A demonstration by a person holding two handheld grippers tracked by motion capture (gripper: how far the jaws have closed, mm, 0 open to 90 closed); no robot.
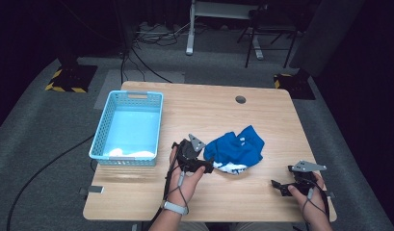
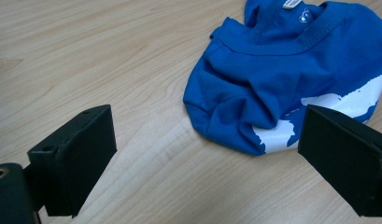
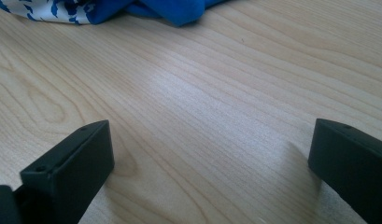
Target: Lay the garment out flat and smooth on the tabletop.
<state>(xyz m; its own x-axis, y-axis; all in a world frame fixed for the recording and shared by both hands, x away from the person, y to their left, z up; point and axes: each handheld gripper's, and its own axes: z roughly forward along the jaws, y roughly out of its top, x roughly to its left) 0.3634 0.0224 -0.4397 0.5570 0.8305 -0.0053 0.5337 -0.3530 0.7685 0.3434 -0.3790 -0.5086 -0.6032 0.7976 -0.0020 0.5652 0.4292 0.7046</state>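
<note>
The left gripper (image 2: 205,154), jaws spread wide, is closing in on the crumpled blue shirt (image 1: 235,149) mid-table, probably readying a hem pinch, while the right gripper (image 3: 209,163) is idling, released.

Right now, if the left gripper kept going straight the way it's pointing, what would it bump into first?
Probably the crumpled blue shirt: the left gripper, jaws wide open, points at its near edge across bare table.
</note>
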